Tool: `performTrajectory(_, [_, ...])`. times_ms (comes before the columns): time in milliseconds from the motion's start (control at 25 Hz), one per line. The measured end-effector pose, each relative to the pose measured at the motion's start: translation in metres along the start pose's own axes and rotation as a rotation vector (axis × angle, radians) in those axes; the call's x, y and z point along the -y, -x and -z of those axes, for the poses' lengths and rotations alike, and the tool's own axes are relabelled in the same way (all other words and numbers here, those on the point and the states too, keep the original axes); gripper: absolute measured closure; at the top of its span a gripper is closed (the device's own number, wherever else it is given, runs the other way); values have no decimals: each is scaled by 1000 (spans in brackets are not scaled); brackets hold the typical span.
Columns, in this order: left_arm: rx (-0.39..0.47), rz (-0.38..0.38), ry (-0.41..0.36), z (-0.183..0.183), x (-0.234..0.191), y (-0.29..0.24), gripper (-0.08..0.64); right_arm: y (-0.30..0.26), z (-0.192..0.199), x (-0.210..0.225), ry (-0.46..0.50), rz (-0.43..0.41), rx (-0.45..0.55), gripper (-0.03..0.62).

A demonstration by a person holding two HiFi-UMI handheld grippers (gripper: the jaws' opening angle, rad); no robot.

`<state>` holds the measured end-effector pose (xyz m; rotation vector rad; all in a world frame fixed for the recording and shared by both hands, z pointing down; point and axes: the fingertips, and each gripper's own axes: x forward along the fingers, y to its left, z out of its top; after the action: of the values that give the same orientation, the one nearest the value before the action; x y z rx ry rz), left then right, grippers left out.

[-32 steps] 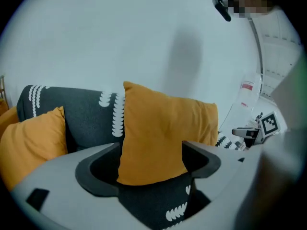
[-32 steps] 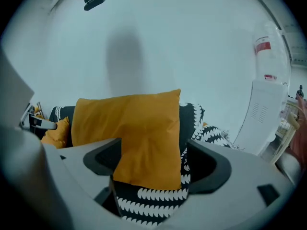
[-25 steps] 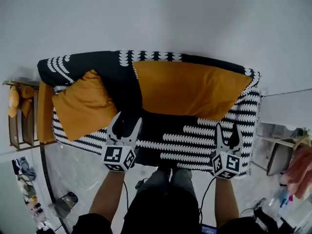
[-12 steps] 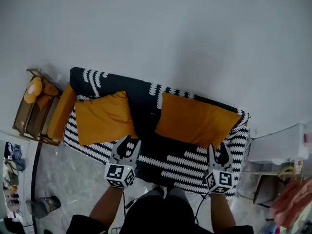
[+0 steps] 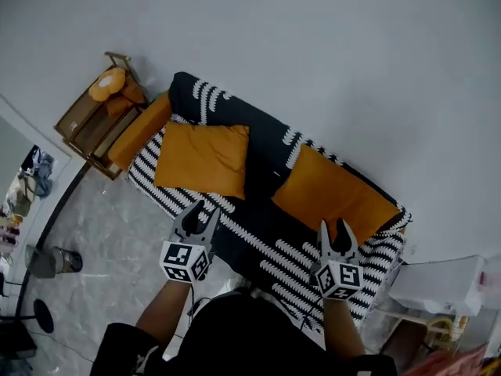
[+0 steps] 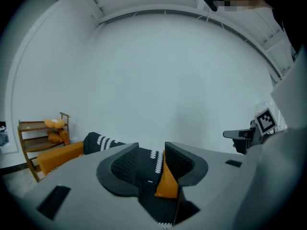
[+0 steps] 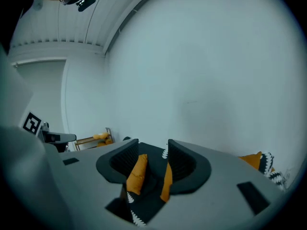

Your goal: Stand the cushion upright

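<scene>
A: Which surface and room are shown?
B: A sofa under a black-and-white patterned cover (image 5: 270, 151) is set against a plain white wall (image 5: 329, 45) on a grey marbled floor (image 5: 102, 233). A wooden shelf unit (image 5: 90, 124) is placed at one end.
A: Where is the cushion located?
B: The orange square fabric cushion (image 5: 202, 159) is leaned upright on the backrest. A second orange cushion (image 5: 333, 194) is leaned apart from it.
A: Finger state?
B: On the left gripper (image 5: 206, 208) and right gripper (image 5: 333, 225), the fingers have just been closing. A gap is left between them and nothing is gripped.
</scene>
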<state>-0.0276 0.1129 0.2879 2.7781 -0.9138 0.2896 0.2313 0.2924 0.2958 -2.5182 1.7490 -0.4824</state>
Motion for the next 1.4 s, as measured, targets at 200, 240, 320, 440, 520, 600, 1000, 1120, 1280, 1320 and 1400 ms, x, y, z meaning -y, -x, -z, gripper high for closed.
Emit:
performTrajectory(200, [35, -82, 23, -1, 12, 60, 376, 1, -7, -37, 5, -175, 18, 394])
performTrajectory(240, [42, -74, 34, -2, 17, 72, 376, 3, -5, -47, -2, -201, 18, 408])
performTrajectory(320, [54, -90, 48, 1, 22, 96, 376, 5, 0, -68, -8, -261, 9, 410])
performTrajectory(440, [68, -160, 60, 7, 18, 129, 376, 7, 8, -102, 7, -359, -12, 410])
performTrajectory(520, [81, -195, 74, 9, 11, 150, 376, 7, 10, -124, 25, -415, -19, 428])
performTrajectory(600, [94, -228, 74, 9, -1, 169, 376, 6, 11, -144, 35, -452, -19, 430])
performTrajectory(1000, [147, -348, 47, 3, -114, 234, 376, -18, 24, -277, 63, -543, -12, 430])
performTrajectory(1120, [153, -355, 12, -5, -161, 252, 376, -31, 32, -329, 92, -559, -17, 428])
performTrajectory(1280, [165, -373, -10, -13, -226, 276, 374, -52, 34, -389, 120, -561, 0, 428])
performTrajectory(1320, [165, -375, -5, -14, -240, 279, 367, -58, 32, -400, 122, -555, 8, 423])
performTrajectory(1400, [165, -370, 9, -16, -261, 284, 335, -66, 29, -418, 123, -543, 19, 413])
